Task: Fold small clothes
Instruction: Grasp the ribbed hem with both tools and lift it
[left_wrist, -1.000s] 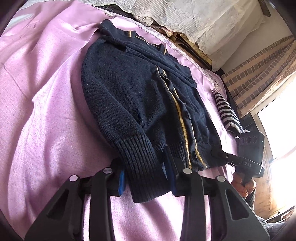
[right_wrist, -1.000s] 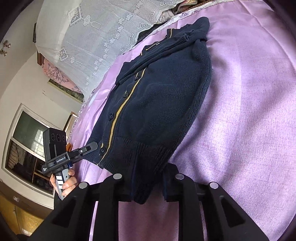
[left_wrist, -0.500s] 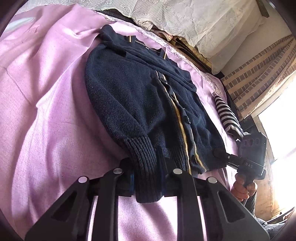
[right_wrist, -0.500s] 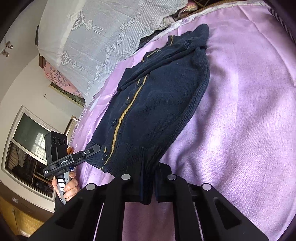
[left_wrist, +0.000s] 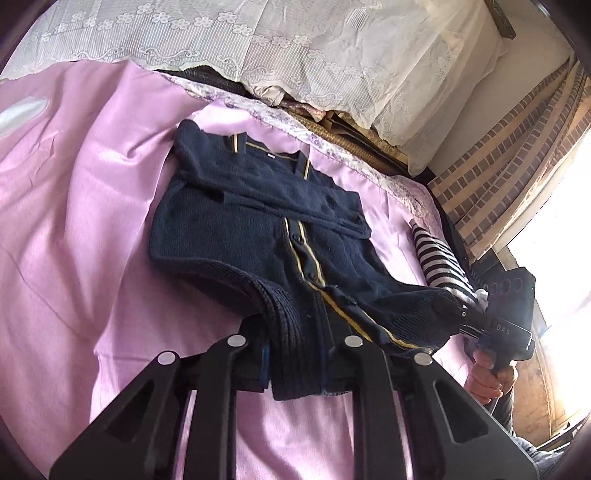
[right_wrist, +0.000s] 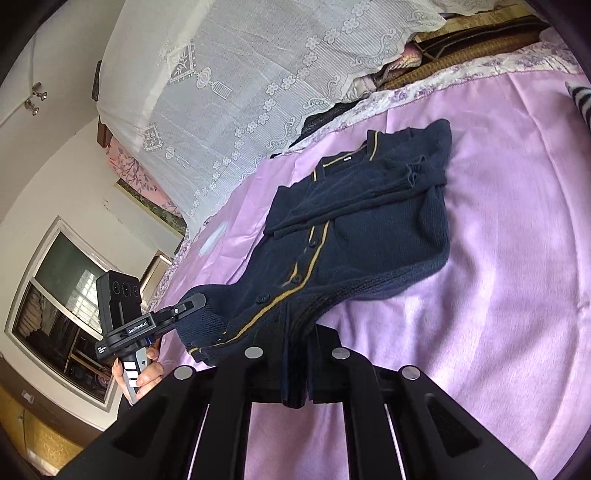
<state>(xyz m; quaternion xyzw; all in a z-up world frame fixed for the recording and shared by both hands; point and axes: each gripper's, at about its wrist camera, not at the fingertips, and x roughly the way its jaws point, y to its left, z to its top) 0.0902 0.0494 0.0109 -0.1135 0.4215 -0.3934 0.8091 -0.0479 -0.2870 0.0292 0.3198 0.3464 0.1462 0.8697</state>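
2 claws grip the ribbed bottom hem of a navy cardigan (left_wrist: 229, 236) and hold that edge lifted off a bed covered with a pink sheet (left_wrist: 74, 229). In the left wrist view, the left claw (left_wrist: 295, 363) is clamped on 1 hem corner, the knit bunched between its fingers and hanging down past them. In the right wrist view, the right claw (right_wrist: 295, 373) is pressed together on the other hem corner, with a thin fold of the knit pinched between its fingers. Beyond the raised hem, the cardigan's upper part lies flat on the sheet, collar at the far end, with 1 sleeve folded across the chest and a yellow stripe running along the button placket. A striped garment (left_wrist: 439, 258) lies on the sheet just beside the cardigan, on its right. White lace cloth (left_wrist: 295, 48) covers a pile past the cardigan's collar, at the far edge of the bed.
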